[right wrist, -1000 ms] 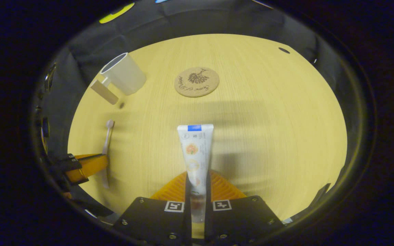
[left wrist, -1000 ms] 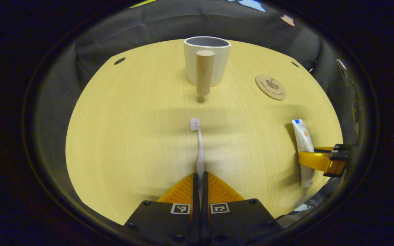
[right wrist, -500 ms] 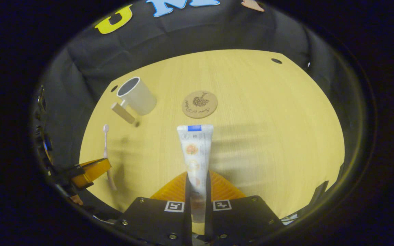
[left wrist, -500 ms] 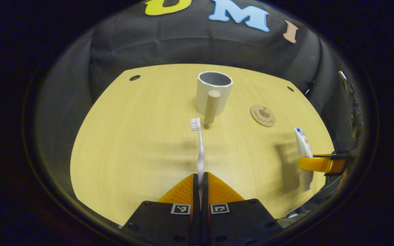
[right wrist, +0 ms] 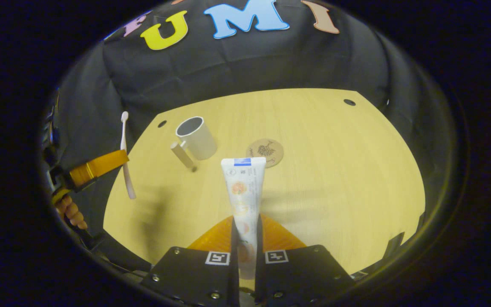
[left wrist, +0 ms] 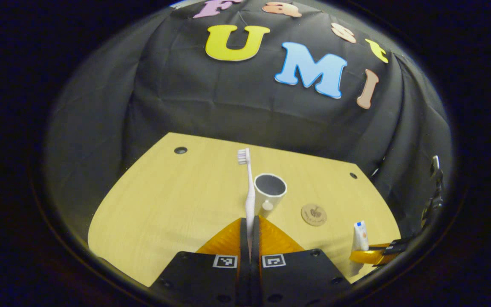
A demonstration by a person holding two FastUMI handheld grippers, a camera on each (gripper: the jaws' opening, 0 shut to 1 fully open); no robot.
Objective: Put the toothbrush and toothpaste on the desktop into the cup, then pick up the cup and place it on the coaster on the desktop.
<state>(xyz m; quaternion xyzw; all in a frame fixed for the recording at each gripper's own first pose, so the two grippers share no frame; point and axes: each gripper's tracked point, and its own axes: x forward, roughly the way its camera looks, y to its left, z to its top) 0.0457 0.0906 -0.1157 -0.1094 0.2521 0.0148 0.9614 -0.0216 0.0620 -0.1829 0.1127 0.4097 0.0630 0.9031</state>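
Brush point(left wrist: 249, 187) pinched by left gripper point(left wrist: 249, 226), paste point(right wrist: 244, 192) by right gripper point(right wrist: 245, 230), both held short of empty cup point(right wrist: 196, 137). Coaster point(right wrist: 265, 152) beside cup unused.

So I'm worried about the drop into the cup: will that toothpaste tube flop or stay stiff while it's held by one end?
Probably stiff enough: the toothpaste tube stands straight out of the right hand-held gripper with no visible sag. It looks light for its size. Its flat crimped end may catch on the cup rim, so some wobble is possible.
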